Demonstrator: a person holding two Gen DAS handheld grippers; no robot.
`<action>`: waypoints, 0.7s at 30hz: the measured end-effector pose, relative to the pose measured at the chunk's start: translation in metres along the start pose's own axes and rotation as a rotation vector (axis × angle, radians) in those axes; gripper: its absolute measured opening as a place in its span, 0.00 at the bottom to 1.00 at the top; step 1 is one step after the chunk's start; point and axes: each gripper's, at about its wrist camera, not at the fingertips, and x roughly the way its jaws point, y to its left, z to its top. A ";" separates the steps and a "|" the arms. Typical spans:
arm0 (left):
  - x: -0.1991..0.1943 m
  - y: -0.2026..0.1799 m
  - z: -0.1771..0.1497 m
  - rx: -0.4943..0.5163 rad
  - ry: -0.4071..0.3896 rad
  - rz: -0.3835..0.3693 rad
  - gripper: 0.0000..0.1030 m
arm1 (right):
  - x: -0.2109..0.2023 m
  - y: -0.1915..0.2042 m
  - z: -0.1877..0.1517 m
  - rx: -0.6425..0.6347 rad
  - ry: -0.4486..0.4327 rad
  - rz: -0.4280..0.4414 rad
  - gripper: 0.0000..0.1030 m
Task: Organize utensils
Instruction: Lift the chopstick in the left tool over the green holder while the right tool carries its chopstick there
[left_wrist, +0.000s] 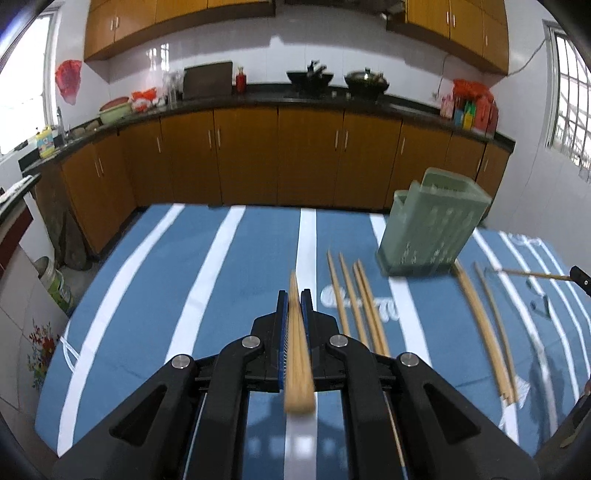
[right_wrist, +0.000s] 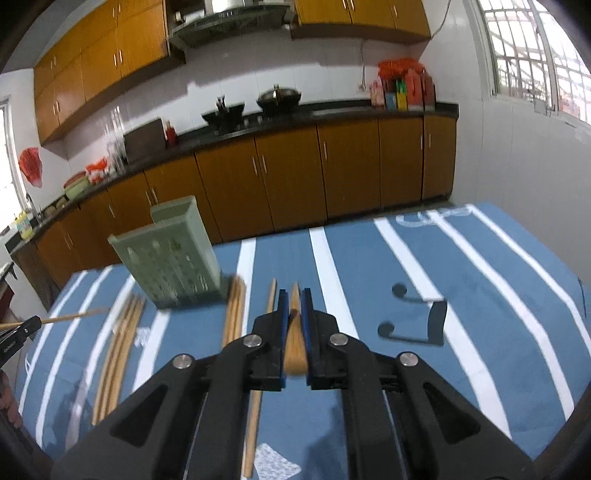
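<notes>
Both claws pinch chopsticks above the striped blue cloth (left_wrist: 147, 295).

Left gripper (left_wrist: 294, 301) clamps a chopstick pair (left_wrist: 297, 354); right of it lie loose chopsticks (left_wrist: 360, 310), then the green holder (left_wrist: 430, 229) ahead-right. Right gripper (right_wrist: 294, 301) clamps a chopstick (right_wrist: 294, 343); the holder stands ahead-left, a black hook (right_wrist: 424, 321) to its right.

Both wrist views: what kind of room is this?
A home kitchen, most likely: wooden cabinets under a dark counter, woks on the stove, a range hood. Work happens on a table with a blue striped cloth.
</notes>
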 end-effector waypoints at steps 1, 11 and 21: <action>-0.003 0.000 0.003 -0.004 -0.011 -0.001 0.07 | -0.004 0.001 0.004 0.000 -0.018 0.002 0.08; -0.020 0.000 0.038 -0.007 -0.110 0.015 0.07 | -0.014 0.003 0.041 -0.014 -0.115 -0.008 0.08; -0.055 -0.009 0.104 -0.015 -0.248 -0.070 0.07 | -0.050 0.028 0.122 0.003 -0.285 0.123 0.07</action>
